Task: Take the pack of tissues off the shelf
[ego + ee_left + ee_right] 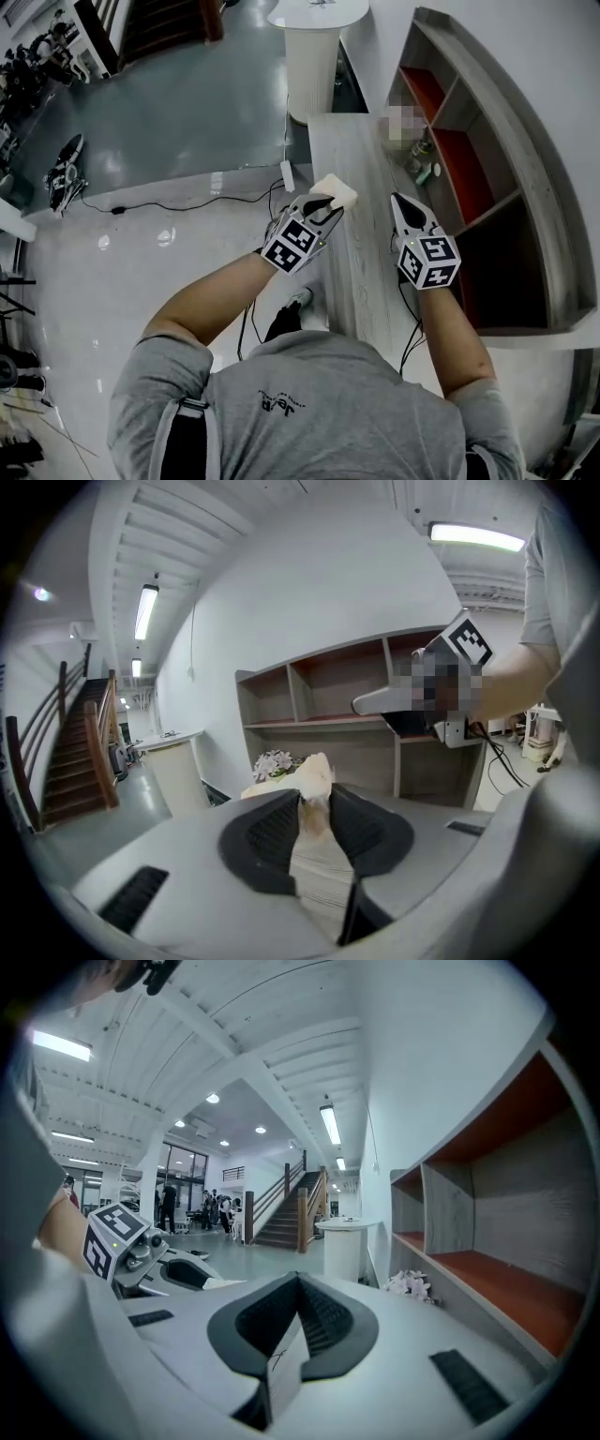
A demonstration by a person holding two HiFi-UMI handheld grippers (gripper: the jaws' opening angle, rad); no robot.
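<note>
Glossy grey floor point(169, 112) fills the hall to the left of both tools, with a staircase and a white round pedestal far ahead of them. To the right of the right tool stands the shelf point(487, 169), a pale wood unit with red-backed compartments; those that show hold nothing I can make out. Under both tools runs the counter point(356, 272), a long pale wood top set against the shelf.

The left tool point(323, 208) hangs over the counter's left edge, well apart from the shelf. Its jaws are pinching the pack point(335, 191): in the left gripper view the pale, soft pack point(316, 766) sits squeezed between the two dark pads and sticks out past their tips. The right tool point(401, 202) is level with the left one and nearer the shelf. Its jaws are pressed together with nothing between them, as the right gripper view point(298, 1288) shows.

A small bunch of pale flowers point(275, 761) lies on the counter ahead of the tools, by the shelf's foot.

Judging by this, the pack is already off the shelf and the task is close to done. The next move likely calls for lowering the pack flat onto bare counter, short of the flowers, and only then spreading the left jaws.
</note>
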